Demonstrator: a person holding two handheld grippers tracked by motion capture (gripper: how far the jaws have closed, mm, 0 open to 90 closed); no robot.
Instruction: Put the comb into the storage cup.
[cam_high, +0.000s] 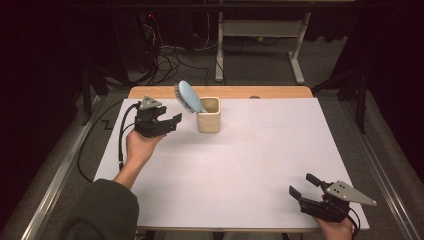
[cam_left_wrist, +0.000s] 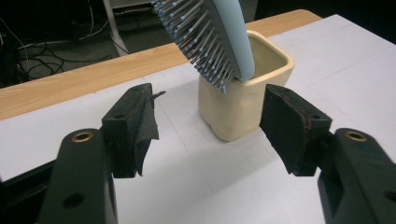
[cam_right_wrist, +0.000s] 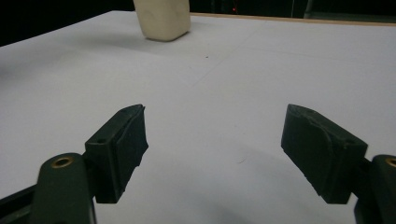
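Observation:
A cream square cup (cam_high: 209, 115) (cam_left_wrist: 243, 100) (cam_right_wrist: 162, 18) stands near the table's far edge. A light blue hairbrush (cam_high: 189, 96) (cam_left_wrist: 212, 35) rests in it, handle down, its bristled head leaning out to the left. My left gripper (cam_high: 167, 120) (cam_left_wrist: 208, 126) hovers just left of the cup, open, with nothing between its jaws. My right gripper (cam_high: 303, 185) (cam_right_wrist: 215, 149) is low over the near right corner of the table, open and holding nothing.
A white sheet (cam_high: 240, 160) covers the wooden table (cam_high: 225, 92), whose bare strip shows at the far edge. Beyond it are a grey desk frame (cam_high: 260, 40) and loose cables (cam_high: 165, 60) on the floor. A cable (cam_high: 122, 130) trails from the left gripper.

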